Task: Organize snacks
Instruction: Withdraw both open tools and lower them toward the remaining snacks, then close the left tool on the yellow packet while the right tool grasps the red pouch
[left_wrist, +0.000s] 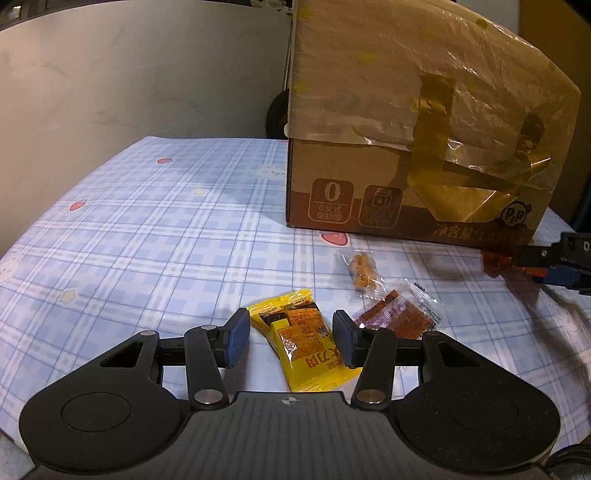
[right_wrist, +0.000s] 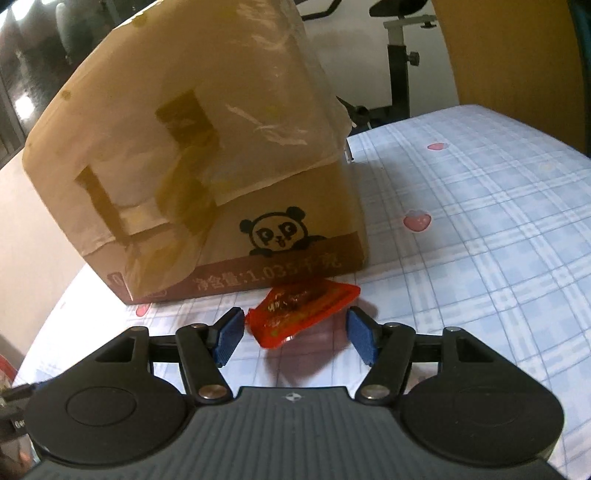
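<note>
Snacks scattered on the checked bench cloth (left_wrist: 147, 221) before the taped cardboard box (left_wrist: 406, 155), likely the bin for sorting. Left gripper (left_wrist: 291, 338) angled down, jaws open astride the yellow packet (left_wrist: 299, 343), pads beside it, apparently not pressing. Right gripper (right_wrist: 295, 332) likewise open, red packet (right_wrist: 303, 310) just ahead between the jaws, against the box foot. Two clear-wrapped snacks (left_wrist: 391, 299) just right of the yellow one

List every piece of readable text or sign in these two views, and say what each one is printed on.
"0": in an icon on the cardboard box, small line beneath too blurred.
"净含量:1.03", remainder blurred: box's brown bottom band.
"P P": eyes of the panda logo on the box.
"大刀肉": yellow snack packet, upside down; its small print unreadable.
Red snack packet: lettering blurred.
Two clear-wrapped snacks: nothing legible.
</note>
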